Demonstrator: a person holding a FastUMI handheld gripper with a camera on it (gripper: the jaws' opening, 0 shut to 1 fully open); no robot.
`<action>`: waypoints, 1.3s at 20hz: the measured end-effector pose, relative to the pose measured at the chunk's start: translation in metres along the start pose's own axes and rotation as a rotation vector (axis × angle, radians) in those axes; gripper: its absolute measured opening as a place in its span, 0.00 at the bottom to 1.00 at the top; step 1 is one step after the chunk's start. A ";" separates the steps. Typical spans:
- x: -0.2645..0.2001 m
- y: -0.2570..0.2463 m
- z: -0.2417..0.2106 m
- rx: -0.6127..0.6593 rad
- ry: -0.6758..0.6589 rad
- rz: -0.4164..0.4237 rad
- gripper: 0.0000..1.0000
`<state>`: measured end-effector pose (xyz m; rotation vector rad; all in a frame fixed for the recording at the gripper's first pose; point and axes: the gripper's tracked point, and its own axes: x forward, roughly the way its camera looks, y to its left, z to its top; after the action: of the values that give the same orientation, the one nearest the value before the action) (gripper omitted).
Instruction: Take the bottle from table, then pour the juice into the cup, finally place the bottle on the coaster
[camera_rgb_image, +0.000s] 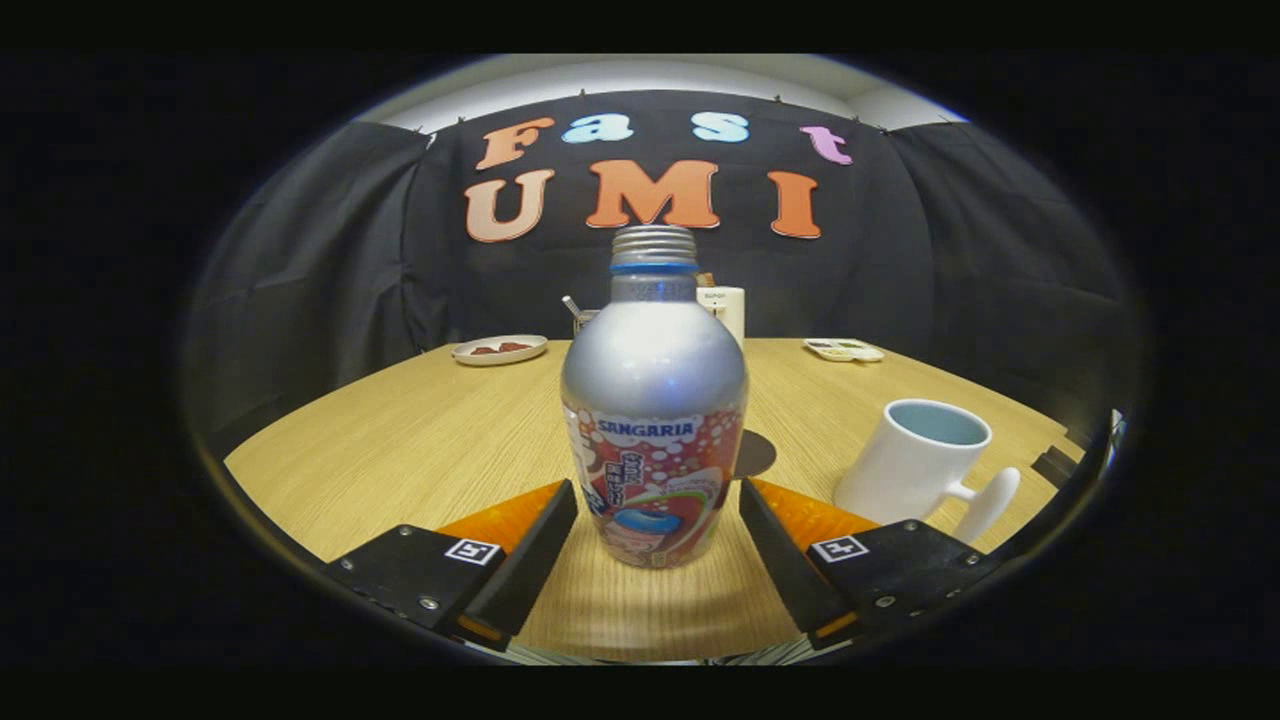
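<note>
A silver bottle (654, 400) with a screw cap and a colourful label stands upright on the wooden table (420, 440). My gripper (657, 490) is open, one finger on each side of the bottle's lower body, close to it but not visibly pressing. A white mug (918, 462) with a pale blue inside stands to the right, just beyond the right finger, its handle turned toward me. A dark round patch (757, 453), which may be the coaster, lies on the table behind the bottle and is partly hidden by it.
At the far side of the table are a white plate (498, 349) with something dark on it, a small tray (843, 349), a white container (730, 310) and a glass holding a spoon (582, 316). The table edge curves round on the left.
</note>
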<state>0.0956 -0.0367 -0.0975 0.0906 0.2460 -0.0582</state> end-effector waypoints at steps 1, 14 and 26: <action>0.003 0.000 0.000 -0.003 0.000 -0.001 0.97; -0.007 -0.007 0.012 0.277 0.047 0.030 0.73; -0.019 -0.004 0.049 0.757 -0.003 0.143 0.71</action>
<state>0.0891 -0.0445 -0.0457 0.8600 0.2029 -0.0063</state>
